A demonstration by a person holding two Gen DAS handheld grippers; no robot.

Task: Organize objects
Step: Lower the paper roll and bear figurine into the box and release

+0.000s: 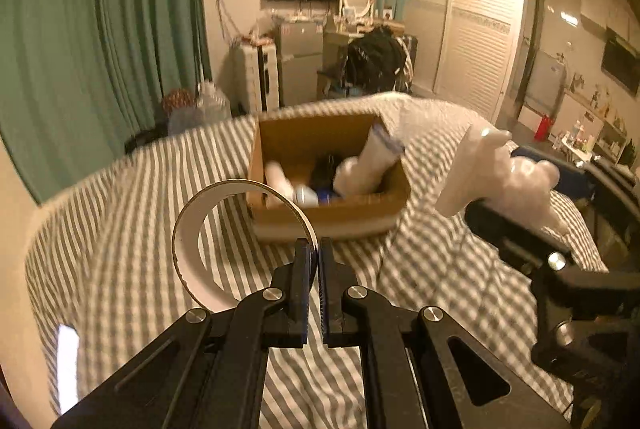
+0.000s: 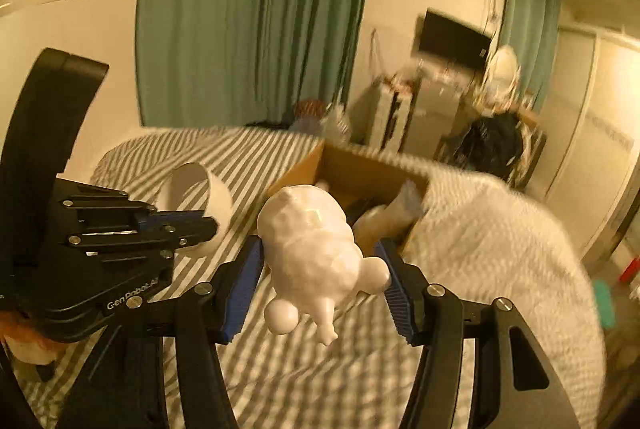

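Observation:
My left gripper (image 1: 315,249) is shut on the rim of a white tape roll (image 1: 192,241) and holds it above the striped bed, just short of an open cardboard box (image 1: 328,215). The roll also shows in the right wrist view (image 2: 218,197). The box holds white bottles and a dark item. My right gripper (image 2: 320,261) is shut on a white animal figurine (image 2: 316,257), held in the air to the right of the box (image 2: 304,169). The figurine also shows in the left wrist view (image 1: 496,169).
The bed has a grey-striped sheet (image 1: 120,213) and a white fluffy blanket (image 2: 500,241) beside the box on the right. Green curtains (image 1: 100,29), a small fridge, a dresser with a mirror and a wardrobe stand beyond the bed.

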